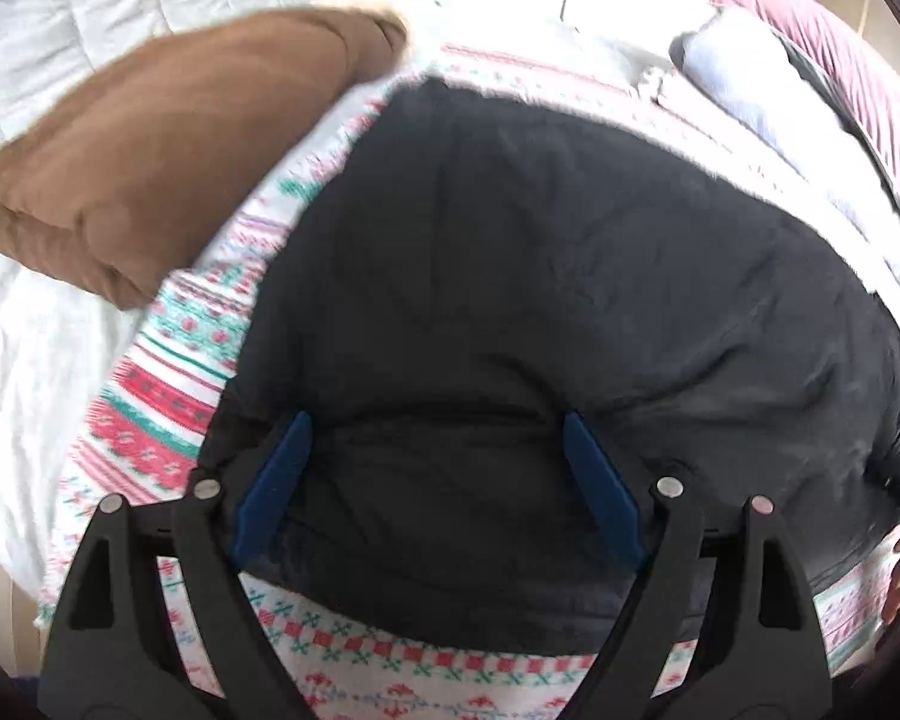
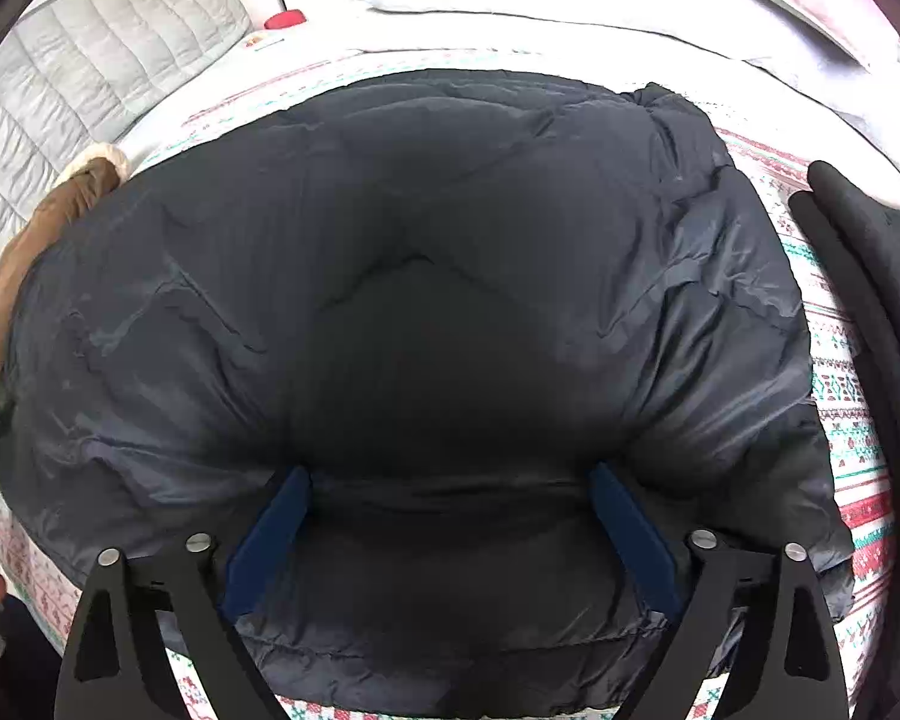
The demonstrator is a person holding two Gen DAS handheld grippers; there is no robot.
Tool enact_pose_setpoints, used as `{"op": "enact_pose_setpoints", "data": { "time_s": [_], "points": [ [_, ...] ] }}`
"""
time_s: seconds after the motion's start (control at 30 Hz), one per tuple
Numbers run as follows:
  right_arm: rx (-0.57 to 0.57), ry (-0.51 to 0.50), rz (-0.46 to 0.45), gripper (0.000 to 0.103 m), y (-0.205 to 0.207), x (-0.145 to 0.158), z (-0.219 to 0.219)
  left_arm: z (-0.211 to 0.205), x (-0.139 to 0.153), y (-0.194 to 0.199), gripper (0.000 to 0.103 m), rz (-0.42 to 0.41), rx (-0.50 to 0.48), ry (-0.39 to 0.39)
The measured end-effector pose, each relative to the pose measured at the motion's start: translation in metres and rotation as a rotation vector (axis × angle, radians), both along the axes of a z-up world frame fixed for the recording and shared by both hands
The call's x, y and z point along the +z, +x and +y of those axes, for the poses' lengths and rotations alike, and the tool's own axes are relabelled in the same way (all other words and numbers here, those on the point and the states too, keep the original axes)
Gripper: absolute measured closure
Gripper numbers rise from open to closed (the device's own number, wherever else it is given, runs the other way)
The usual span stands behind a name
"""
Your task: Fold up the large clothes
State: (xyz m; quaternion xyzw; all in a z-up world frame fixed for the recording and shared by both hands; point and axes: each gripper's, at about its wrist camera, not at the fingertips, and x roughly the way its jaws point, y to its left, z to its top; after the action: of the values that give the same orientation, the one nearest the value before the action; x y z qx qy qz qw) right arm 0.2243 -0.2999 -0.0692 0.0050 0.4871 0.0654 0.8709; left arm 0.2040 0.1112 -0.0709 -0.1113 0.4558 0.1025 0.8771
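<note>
A big dark navy puffer jacket [image 1: 540,276] lies folded in a bulky bundle on a patterned blanket [image 1: 168,384]; it fills the right wrist view [image 2: 426,276]. My left gripper [image 1: 435,426] is open, its blue pads [image 1: 276,486] spread wide and pressed against the jacket's near part. My right gripper [image 2: 450,480] is also open, its blue pads [image 2: 270,534] spread and resting on the jacket near its front edge. Neither holds any fabric.
A folded brown coat [image 1: 168,144] lies to the left on the white bed; it shows in the right wrist view [image 2: 36,240]. A black garment [image 2: 876,312] lies at the right. Grey and pink pillows [image 1: 810,78] are at the back right. A quilted headboard [image 2: 66,72] is at the left.
</note>
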Motion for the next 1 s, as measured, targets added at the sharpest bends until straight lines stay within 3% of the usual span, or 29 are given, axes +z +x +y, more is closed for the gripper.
{"op": "enact_pose_setpoints", "data": {
  "time_s": [0.17,0.27,0.37,0.47,0.53,0.7,0.77,0.8,0.9,1.0],
  "points": [
    [-0.008,0.004,0.014,0.004,0.003,0.004,0.002,-0.002,0.013,0.000,0.017,0.002,0.007,0.037],
    [-0.011,0.023,0.025,0.004,0.004,0.007,0.001,-0.010,0.043,-0.005,0.017,-0.095,0.032,0.077],
    [-0.012,0.011,0.032,0.004,0.008,0.009,0.000,-0.060,0.066,0.003,0.017,-0.140,-0.137,0.107],
    [-0.010,0.016,0.046,0.003,0.013,0.013,-0.003,-0.126,0.070,0.023,0.017,-0.098,-0.335,0.194],
    [-0.010,0.034,0.055,0.002,0.016,0.015,-0.005,-0.161,0.066,0.043,0.017,-0.063,-0.401,0.207],
    [0.011,0.034,0.059,0.002,0.014,0.014,-0.010,-0.200,0.031,0.103,0.016,0.059,-0.407,0.258],
    [0.028,0.035,0.063,0.002,0.013,0.014,-0.012,-0.206,0.016,0.109,0.000,0.095,-0.371,0.300],
    [0.038,0.036,0.067,0.002,0.013,0.013,-0.013,-0.204,0.012,0.110,0.000,0.101,-0.346,0.302],
    [0.063,0.033,0.074,0.002,0.013,0.014,-0.014,-0.203,0.011,0.109,0.000,0.137,-0.338,0.282],
    [0.070,0.046,0.083,0.001,0.016,0.015,-0.019,-0.207,0.029,0.114,0.000,0.155,-0.355,0.271]
  ]
}}
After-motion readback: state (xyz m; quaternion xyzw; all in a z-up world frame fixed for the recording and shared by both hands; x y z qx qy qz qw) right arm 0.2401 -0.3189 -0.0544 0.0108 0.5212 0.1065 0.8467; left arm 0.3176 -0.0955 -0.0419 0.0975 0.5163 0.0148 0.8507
